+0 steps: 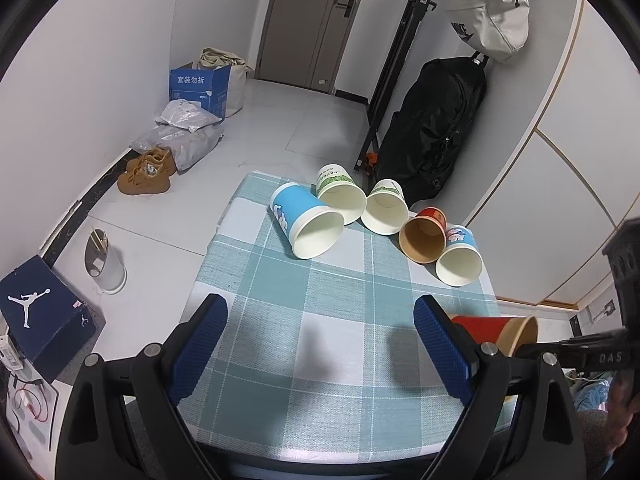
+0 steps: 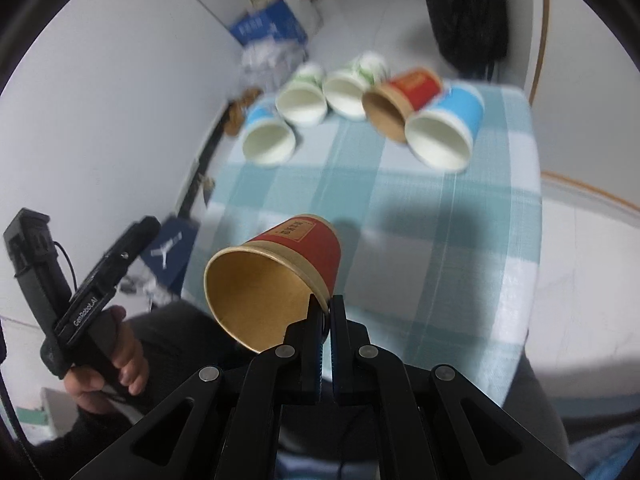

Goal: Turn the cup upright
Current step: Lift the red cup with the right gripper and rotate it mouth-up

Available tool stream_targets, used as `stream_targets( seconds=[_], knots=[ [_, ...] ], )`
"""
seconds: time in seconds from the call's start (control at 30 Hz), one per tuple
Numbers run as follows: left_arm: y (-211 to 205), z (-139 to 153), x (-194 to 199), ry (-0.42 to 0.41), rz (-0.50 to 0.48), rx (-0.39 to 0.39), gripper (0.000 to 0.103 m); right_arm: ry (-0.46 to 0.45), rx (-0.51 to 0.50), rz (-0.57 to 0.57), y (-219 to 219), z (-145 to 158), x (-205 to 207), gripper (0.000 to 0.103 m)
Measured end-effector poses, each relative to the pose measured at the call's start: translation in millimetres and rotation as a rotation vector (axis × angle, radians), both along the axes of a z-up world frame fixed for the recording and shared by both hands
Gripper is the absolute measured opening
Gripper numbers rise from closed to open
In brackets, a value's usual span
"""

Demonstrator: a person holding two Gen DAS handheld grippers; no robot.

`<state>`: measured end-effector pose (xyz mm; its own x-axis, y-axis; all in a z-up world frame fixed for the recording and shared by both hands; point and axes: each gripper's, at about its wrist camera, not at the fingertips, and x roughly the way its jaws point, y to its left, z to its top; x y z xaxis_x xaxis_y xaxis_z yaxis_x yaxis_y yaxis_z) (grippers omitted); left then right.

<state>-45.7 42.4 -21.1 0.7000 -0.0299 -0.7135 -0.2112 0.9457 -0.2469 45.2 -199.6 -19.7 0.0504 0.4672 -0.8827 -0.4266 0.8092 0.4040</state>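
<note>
My right gripper (image 2: pixel 326 306) is shut on the rim of a red paper cup (image 2: pixel 296 256) with a brown inside. It holds the cup on its side above the checked tablecloth (image 2: pixel 440 248), mouth toward the camera. The same cup (image 1: pixel 496 330) shows at the right in the left wrist view, behind the right finger. My left gripper (image 1: pixel 320 320) is open and empty above the near part of the cloth. Several more cups lie on their sides at the far end: a blue one (image 1: pixel 304 220), two green ones (image 1: pixel 340 196), a red one (image 1: pixel 426 234) and another blue one (image 1: pixel 460 256).
A black backpack (image 1: pixel 432 128) leans on a rack beyond the table, with a white bag (image 1: pixel 488 12) hanging above. On the floor at the left are a dark shoe box (image 1: pixel 40 312), a white bin (image 1: pixel 106 264), brown shoes (image 1: pixel 146 172) and a blue carton (image 1: pixel 200 84).
</note>
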Motion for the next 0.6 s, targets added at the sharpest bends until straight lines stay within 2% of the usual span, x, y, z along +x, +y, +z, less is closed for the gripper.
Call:
stream_targets(
  seconds=[0.1,0.3,0.47,0.6],
  knots=[
    [-0.4,-1.1,1.9,0.009,0.001,0.003,0.092,0.065,-0.054,0.01,7.2,-11.7,11.3,0.003],
    [1.0,-4.0,4.7,0.032,-0.003,-0.029,0.092,0.209,-0.06,-0.002,21.6,-39.6,36.5,0.003],
    [-3.8,-4.4,8.4,0.041,-0.017,-0.03,0.092,0.271,-0.107,0.029,42.2,-49.0,47.6,0.003],
    [-6.0,-5.0,11.1,0.049,-0.026,-0.032,0.092,0.269,-0.151,0.051,58.3,-53.8,54.8,0.006]
  ],
)
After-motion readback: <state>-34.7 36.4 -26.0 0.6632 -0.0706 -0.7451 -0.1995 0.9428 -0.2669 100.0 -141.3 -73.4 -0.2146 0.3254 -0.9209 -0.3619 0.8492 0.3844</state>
